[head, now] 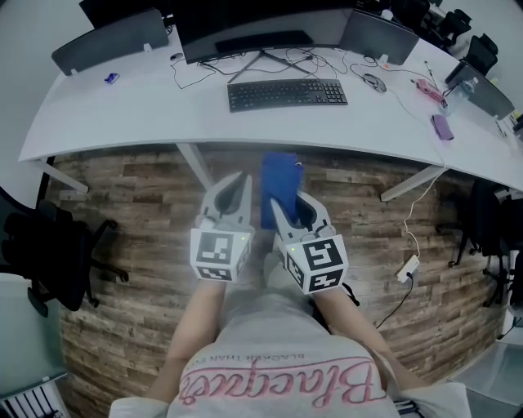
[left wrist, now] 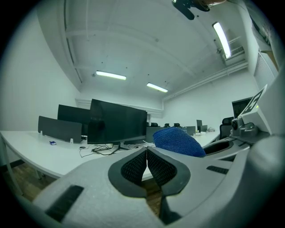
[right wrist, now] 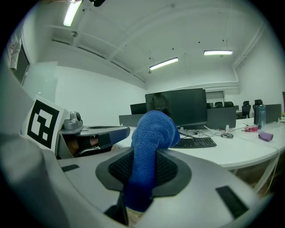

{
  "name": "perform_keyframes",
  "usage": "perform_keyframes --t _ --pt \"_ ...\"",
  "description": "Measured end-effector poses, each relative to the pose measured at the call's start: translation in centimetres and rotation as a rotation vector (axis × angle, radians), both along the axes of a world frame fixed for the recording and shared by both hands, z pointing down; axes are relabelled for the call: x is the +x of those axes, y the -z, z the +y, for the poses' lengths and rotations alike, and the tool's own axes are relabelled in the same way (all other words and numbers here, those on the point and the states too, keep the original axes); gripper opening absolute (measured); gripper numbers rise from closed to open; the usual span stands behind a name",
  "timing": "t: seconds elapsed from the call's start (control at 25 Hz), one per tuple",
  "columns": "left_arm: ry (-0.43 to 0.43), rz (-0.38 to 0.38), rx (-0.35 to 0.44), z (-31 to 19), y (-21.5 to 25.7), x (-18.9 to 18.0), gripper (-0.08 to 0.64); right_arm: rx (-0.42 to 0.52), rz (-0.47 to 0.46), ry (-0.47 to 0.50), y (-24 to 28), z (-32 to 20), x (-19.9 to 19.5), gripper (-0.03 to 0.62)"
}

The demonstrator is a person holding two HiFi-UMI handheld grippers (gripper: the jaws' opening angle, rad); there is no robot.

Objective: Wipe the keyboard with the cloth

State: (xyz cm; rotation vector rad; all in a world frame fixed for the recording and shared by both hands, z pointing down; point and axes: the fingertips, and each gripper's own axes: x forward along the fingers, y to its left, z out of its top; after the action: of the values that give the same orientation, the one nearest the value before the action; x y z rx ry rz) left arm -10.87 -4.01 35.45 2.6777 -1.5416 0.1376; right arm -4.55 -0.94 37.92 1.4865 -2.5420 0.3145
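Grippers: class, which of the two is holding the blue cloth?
The right gripper: its fingers clamp the blue cloth, while the left gripper is shut on nothing.

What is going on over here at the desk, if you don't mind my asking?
A person faces the white desk with a gripper in each hand. The right gripper has its jaws shut on a blue cloth. The left gripper has its jaws shut on nothing. The black keyboard lies on the desk in front of the monitor. Both grippers are short of the desk, over the wooden floor, so wiping has not begun.
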Motion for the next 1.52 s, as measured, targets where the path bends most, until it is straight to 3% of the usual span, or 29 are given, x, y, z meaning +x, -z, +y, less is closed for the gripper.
perform_keyframes --t 0.96,1.52 --pt "0.064 0.020 -0.028 -20.8 -1.8 7.4 0.006 -0.046 0.036 0.091 -1.6 -21.7 7.0 0.101" --pt "0.179 -0.009 -0.051 -24.8 -2.9 5.6 0.006 -0.041 0.033 0.232 -2.0 -25.5 4.7 0.103"
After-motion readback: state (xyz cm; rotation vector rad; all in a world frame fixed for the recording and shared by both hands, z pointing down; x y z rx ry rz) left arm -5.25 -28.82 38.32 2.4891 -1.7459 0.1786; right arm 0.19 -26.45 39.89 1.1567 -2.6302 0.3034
